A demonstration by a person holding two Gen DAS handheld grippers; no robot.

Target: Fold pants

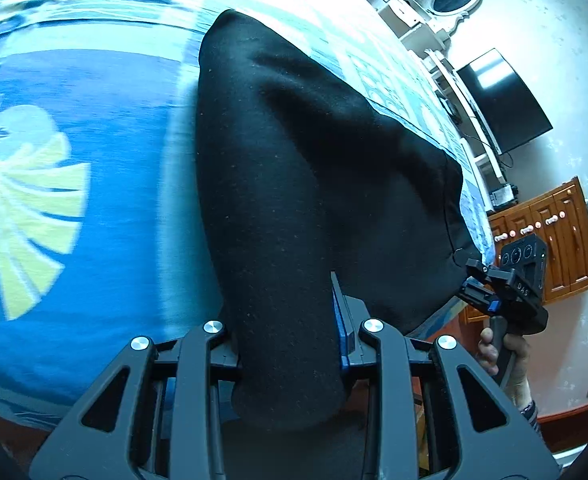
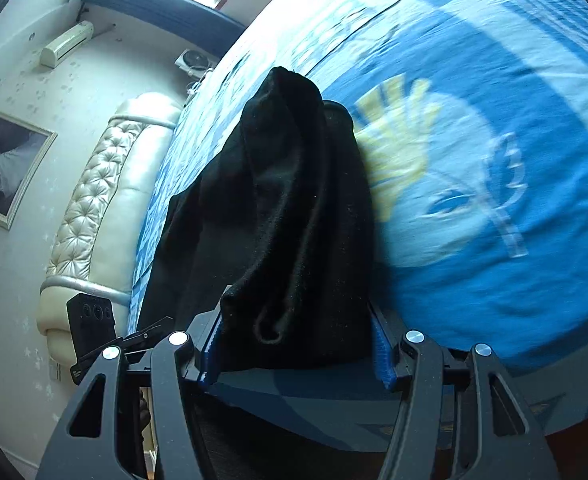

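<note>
Soft, matte black pants (image 1: 294, 200) drape in thick folds over a blue patterned bedspread (image 1: 106, 240) — the left gripper (image 1: 290, 344) pinches one bunched edge. At three o'clock the right gripper (image 2: 294, 344) clamps another bunch; a tufted cream headboard (image 2: 94, 208) stands beyond.

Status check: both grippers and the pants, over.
Left gripper shut on black pants. Right gripper shut on a bunched fold of them. Pants lifted off the blue bedspread at both held ends. Nothing in the way.
</note>
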